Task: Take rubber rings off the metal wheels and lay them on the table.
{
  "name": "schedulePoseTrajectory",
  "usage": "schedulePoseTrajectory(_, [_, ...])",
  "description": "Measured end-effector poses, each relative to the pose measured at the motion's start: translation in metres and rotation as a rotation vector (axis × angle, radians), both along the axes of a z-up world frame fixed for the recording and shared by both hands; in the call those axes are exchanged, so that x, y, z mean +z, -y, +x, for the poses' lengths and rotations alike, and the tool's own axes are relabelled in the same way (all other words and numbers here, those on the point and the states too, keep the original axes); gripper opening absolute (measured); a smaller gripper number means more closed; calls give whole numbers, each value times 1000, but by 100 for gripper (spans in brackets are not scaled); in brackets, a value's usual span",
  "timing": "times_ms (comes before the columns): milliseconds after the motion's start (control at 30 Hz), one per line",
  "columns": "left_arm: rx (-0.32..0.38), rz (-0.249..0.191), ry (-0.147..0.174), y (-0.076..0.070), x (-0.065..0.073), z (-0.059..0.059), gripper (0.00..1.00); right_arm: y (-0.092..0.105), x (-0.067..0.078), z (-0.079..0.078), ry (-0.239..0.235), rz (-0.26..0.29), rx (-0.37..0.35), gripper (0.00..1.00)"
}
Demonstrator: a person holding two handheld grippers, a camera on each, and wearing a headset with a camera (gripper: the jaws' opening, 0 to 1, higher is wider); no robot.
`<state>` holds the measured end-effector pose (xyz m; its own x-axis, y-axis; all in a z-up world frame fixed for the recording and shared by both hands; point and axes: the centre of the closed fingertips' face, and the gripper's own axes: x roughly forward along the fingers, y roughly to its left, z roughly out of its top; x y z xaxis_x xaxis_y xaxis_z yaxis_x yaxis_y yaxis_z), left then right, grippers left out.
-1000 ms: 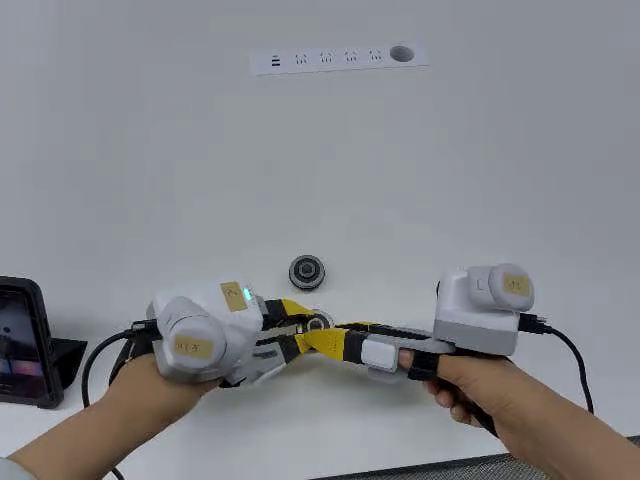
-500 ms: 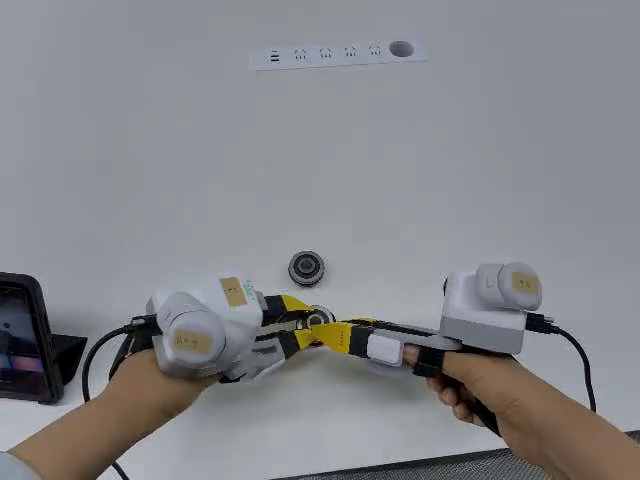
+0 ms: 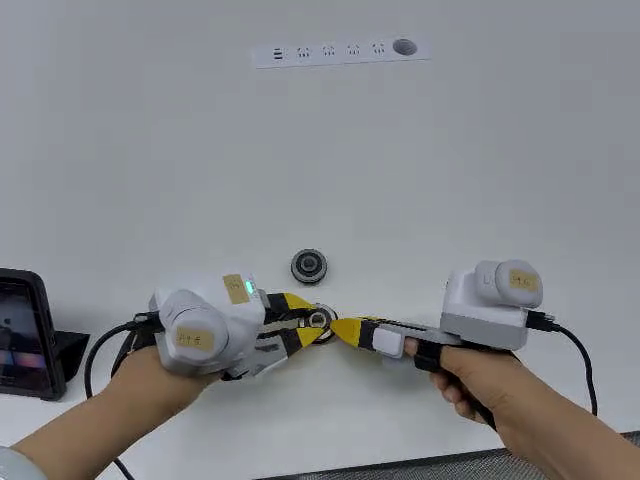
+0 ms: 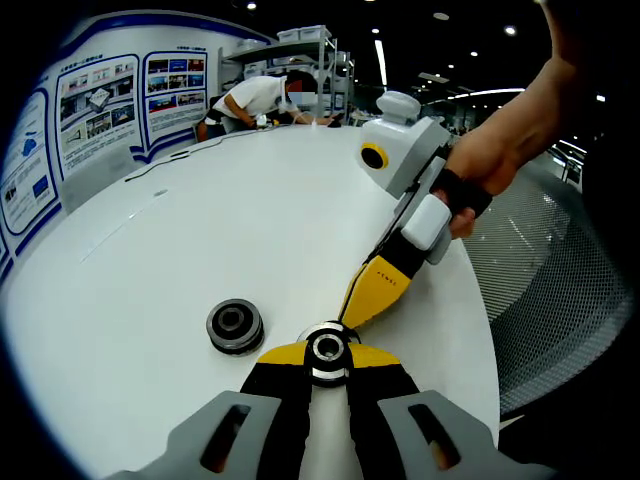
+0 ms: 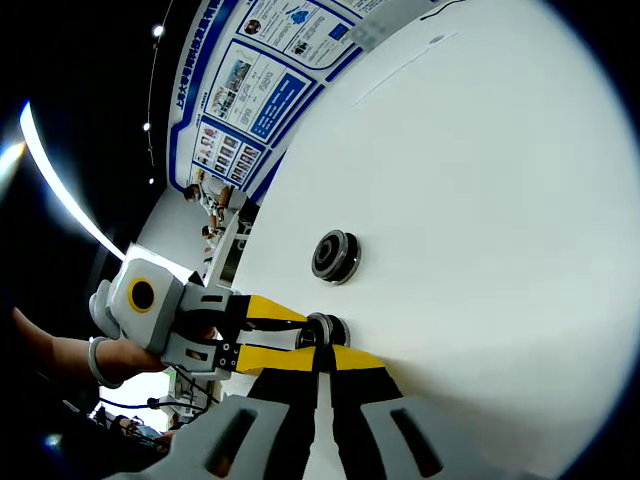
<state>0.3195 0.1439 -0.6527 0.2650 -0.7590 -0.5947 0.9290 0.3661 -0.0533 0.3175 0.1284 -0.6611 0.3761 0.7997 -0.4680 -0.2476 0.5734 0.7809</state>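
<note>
A small metal wheel (image 3: 320, 320) with a black rubber ring is held just above the white table (image 3: 450, 180), and my left gripper (image 3: 312, 322) is shut on it. In the left gripper view the yellow jaws (image 4: 327, 355) clamp the wheel (image 4: 327, 348) from both sides. My right gripper (image 3: 338, 327) comes in from the right with its jaws together, pinching the ring at the wheel's edge (image 5: 325, 328). A second ringed wheel (image 3: 309, 265) lies flat on the table just behind, also in the gripper views (image 4: 235, 325) (image 5: 335, 255).
A dark tablet on a stand (image 3: 22, 335) sits at the left edge. A white power strip (image 3: 340, 50) lies at the far side of the table. The front edge (image 3: 420, 462) runs close below my hands. A cable (image 3: 575, 350) trails from the right gripper.
My right gripper has drawn back a little to the right, so its tips now meet the wheel's edge instead of overlapping the left jaws. The left gripper keeps its hold.
</note>
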Motion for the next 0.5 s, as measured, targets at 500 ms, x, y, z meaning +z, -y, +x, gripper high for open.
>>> schedulePoseTrajectory(500, [1,-3,-1,0,0,0,13,1,0,1,-6,-3,-8,2])
